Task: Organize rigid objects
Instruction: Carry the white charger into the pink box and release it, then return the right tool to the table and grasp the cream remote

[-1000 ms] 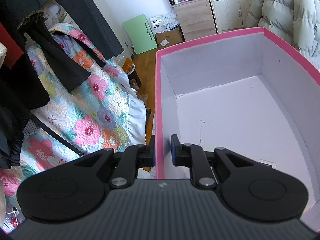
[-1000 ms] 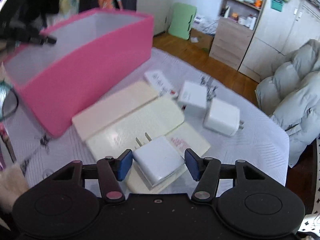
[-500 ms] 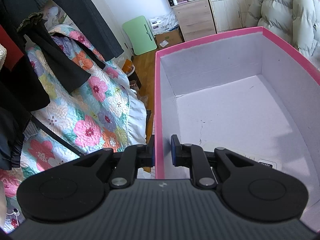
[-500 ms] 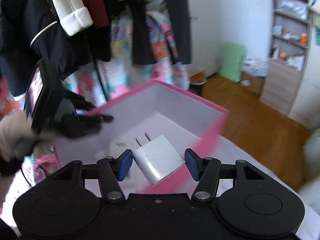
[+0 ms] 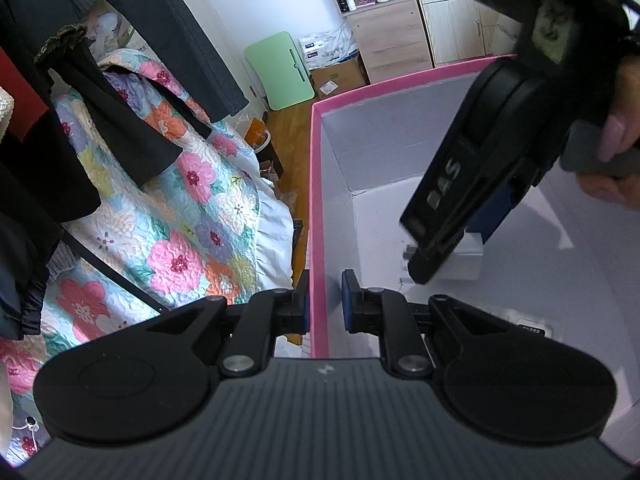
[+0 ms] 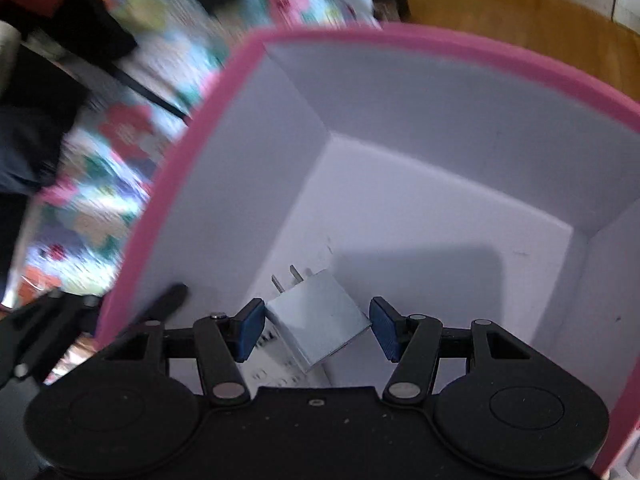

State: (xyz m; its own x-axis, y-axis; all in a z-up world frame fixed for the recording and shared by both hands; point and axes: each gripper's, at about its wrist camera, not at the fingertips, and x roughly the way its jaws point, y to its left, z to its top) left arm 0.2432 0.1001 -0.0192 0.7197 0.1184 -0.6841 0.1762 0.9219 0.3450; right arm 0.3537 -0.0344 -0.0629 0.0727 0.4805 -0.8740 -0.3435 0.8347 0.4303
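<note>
A pink box [image 5: 318, 184] with a pale inside stands open. My left gripper [image 5: 326, 306] is shut on its left wall, one pad outside and one inside. In the left wrist view my right gripper [image 5: 460, 208] reaches down into the box from the upper right, held by a hand [image 5: 616, 136]. It is shut on a white charger plug [image 5: 460, 264], which hangs just above the box floor. Seen from the right wrist, the charger [image 6: 320, 320] sits tilted between the blue pads [image 6: 252, 328], prongs pointing away, with the right gripper [image 6: 318, 330] well inside the box [image 6: 400, 44].
A flat white item with print [image 5: 532, 326] lies on the box floor, near the front. Left of the box is a floral quilt [image 5: 180, 220] under hanging dark clothes [image 5: 100, 100]. A green folding table [image 5: 280, 68] and wooden drawers [image 5: 384, 36] stand at the back.
My right gripper has carried the charger from the table over the pink rim and down into the box, and now shows in the left wrist view. The left gripper has stayed on the wall.
</note>
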